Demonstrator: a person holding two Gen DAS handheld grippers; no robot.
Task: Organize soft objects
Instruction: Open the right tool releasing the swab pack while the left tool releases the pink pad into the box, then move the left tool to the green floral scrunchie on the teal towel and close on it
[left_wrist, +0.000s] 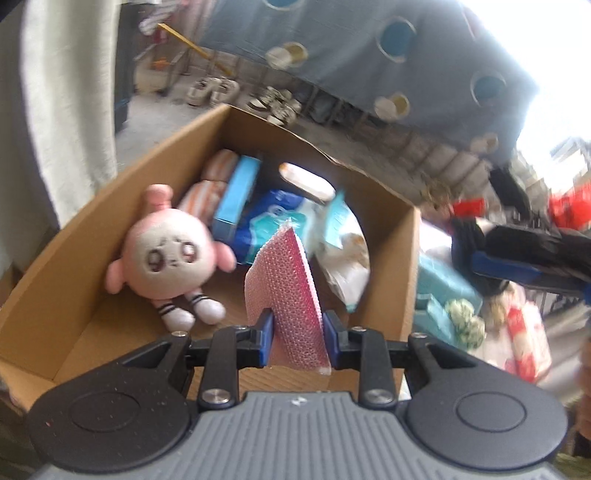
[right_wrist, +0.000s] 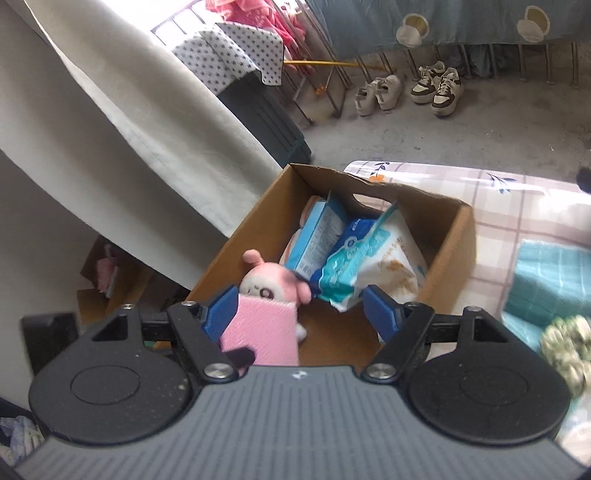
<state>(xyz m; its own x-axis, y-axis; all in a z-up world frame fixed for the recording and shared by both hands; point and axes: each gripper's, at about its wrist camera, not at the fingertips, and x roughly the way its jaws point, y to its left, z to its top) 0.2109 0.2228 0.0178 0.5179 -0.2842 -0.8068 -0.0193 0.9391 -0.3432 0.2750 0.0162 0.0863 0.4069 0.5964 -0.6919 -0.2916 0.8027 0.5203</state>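
Observation:
My left gripper (left_wrist: 298, 332) is shut on a pink scouring sponge (left_wrist: 288, 288), held upright over the near end of a cardboard box (left_wrist: 55, 258). Inside the box lie a pink plush doll (left_wrist: 166, 254) and several tissue and wipe packs (left_wrist: 280, 218). In the right wrist view my right gripper (right_wrist: 299, 299) stands open above the same box (right_wrist: 450, 251), with nothing pressed between its pads. The pink sponge (right_wrist: 262, 332) shows below its left finger, and the plush doll (right_wrist: 266, 284) lies beyond. The right gripper (left_wrist: 517, 251) appears blurred at the right of the left wrist view.
The box stands on a checked cloth (right_wrist: 517, 206). A folded teal towel (right_wrist: 550, 273) and a green patterned scrunchie (right_wrist: 565, 343) lie to its right. A pale hanging sheet (right_wrist: 129, 129) is close on the left. Shoes (right_wrist: 406, 88) stand on the floor beyond.

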